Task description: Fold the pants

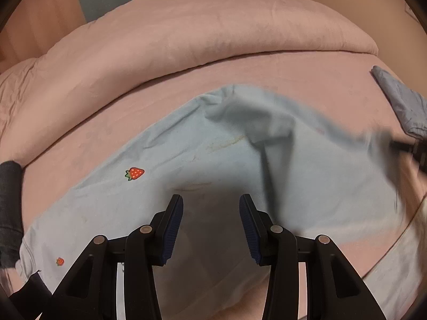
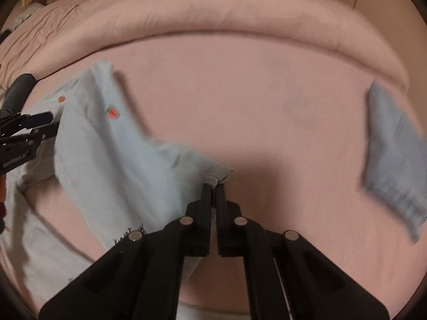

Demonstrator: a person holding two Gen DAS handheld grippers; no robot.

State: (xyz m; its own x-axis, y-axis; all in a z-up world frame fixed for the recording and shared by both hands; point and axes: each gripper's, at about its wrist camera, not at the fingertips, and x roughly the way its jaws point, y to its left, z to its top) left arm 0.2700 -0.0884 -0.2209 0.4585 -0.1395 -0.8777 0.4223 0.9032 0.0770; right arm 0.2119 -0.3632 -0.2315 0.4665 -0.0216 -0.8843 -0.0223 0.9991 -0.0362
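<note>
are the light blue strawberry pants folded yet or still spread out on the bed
Mostly spread, fold not finished. The pants lie across the bed; the right gripper is shut on one lifted edge, and the left gripper is open above them.

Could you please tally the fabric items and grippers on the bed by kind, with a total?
Strawberry-print pants: 1
Folded blue-grey garment: 1
Dark garment at the left edge: 1
Pink duvet: 1
Grippers: 2, left gripper open, right gripper shut on the pants
Total: 6
</note>
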